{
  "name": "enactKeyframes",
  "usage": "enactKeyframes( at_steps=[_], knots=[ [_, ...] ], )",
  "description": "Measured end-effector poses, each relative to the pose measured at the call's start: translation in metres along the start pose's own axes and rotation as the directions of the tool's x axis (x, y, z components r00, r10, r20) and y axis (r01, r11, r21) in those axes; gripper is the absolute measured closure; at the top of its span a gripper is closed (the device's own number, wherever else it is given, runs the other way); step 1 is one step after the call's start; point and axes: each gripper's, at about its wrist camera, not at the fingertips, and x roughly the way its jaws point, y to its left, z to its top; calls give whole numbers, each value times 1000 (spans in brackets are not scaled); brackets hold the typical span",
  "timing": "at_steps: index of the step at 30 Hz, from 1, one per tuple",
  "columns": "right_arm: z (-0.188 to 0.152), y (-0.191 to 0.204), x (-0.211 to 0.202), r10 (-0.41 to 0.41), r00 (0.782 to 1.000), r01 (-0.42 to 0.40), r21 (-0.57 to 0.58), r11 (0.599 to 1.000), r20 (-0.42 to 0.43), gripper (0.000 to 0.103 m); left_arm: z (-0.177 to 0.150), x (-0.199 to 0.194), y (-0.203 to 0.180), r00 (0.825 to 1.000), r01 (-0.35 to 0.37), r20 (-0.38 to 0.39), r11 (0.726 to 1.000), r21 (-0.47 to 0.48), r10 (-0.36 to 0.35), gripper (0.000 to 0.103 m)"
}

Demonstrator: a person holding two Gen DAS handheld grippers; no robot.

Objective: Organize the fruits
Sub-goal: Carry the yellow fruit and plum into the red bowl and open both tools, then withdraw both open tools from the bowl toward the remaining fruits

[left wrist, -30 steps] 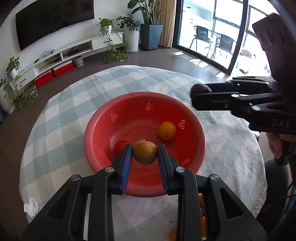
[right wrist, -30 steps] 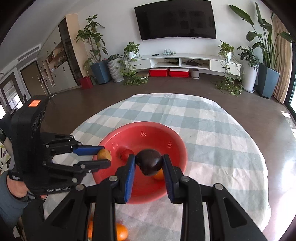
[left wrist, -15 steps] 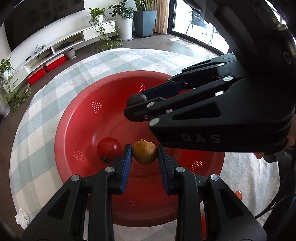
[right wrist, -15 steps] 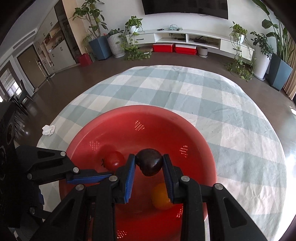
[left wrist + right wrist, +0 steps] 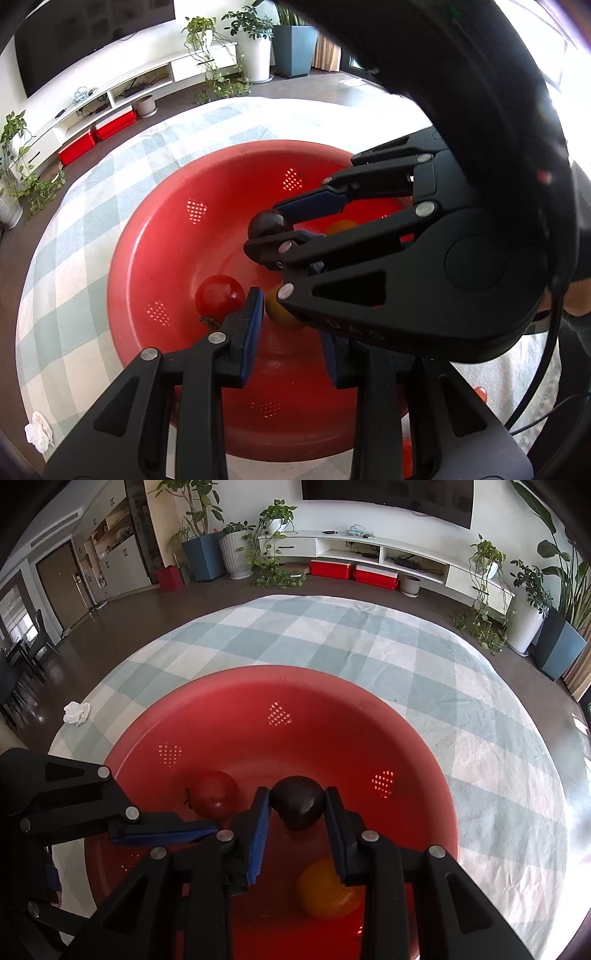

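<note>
The red bowl looks like moulded plastic with a soft satin sheen, its wall pierced by small patches of drain holes. Under it the checked tablecloth is woven cloth, matt and faintly creased. Both the left gripper and the right gripper are matt black plastic with bright metal rivet heads, and their fingers carry ribbed blue rubbery pads. The tomato has a smooth, glossy skin; the dark fruit is smooth with a dull shine; the orange looks finely dimpled and waxy. A crumpled tissue looks like soft paper.
</note>
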Motion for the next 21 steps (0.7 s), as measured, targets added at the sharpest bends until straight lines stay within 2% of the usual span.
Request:
enactKeyframes(
  at_steps=[2,4,5,7,9,14,17,20,21],
  knots=[
    [0,1,0,-3,1000,3,-3,1000,-1,70,0,0,1,1000,-11,7,1000,3,11,70],
    [0,1,-1,-5,1000,5,-2,1000,0,69,0,-2,2,1000,-22,18,1000,-3,22,52],
    [1,0,-2,-7,1000,7,1,1000,2,67,-1,-3,2,999,-26,26,1000,-7,26,38],
    [1,0,-5,-5,1000,5,10,1000,15,55,-1,-7,-2,999,-33,32,999,-13,33,36],
    [3,0,-10,-1,1000,1,22,1000,24,48,-2,-9,0,999,-39,30,999,-21,40,36],
    [4,5,-36,10,997,-12,34,999,71,47,-5,-32,1,997,-43,67,998,-44,46,34],
    [-4,8,-65,13,992,-19,46,999,126,43,-17,-54,-4,992,-39,116,998,-47,44,26],
    [-27,7,-101,0,979,-18,84,996,206,37,-33,-76,-8,985,-19,170,998,-57,28,14],
    [-37,7,-113,7,972,-32,101,994,233,34,-41,-84,-9,982,-6,189,998,-63,17,13]
  ],
)
